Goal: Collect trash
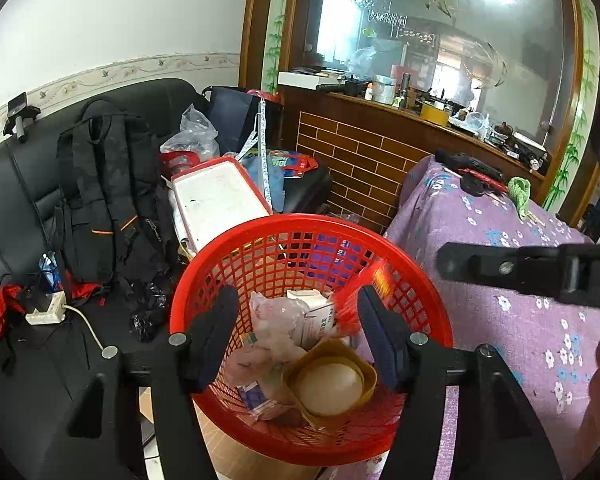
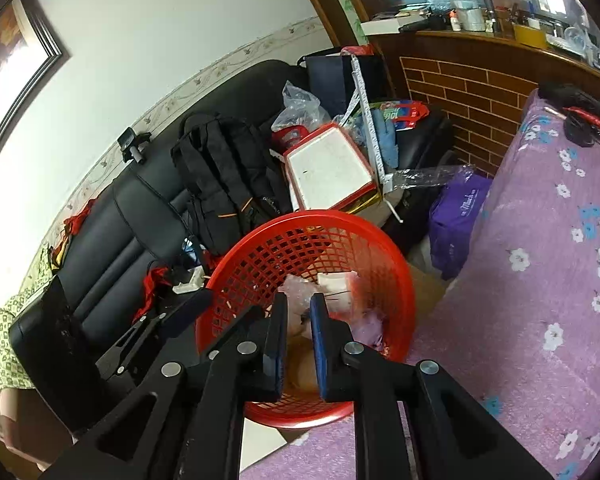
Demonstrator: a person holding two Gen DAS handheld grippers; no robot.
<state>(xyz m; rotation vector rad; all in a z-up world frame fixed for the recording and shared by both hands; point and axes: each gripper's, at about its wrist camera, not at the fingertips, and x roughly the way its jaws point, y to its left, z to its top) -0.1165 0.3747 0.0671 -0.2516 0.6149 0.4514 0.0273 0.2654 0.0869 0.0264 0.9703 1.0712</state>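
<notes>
The round red plastic mesh basket [image 1: 428,320] stood beside the purple floral-covered surface [image 1: 512,320], holding crumpled pink plastic [image 1: 276,332], a white carton [image 1: 320,312] with unreadable print, and a tan paper bowl [image 1: 332,380]. A blurred red wrapper [image 1: 364,292], possibly falling, lay between the left gripper [image 1: 296,328] fingers, which stood released above the basket. The right gripper [image 2: 298,336] fingers were narrowly parted, gripping nothing, over the same basket. A purple bag [image 2: 456,220] bore illegible script.
</notes>
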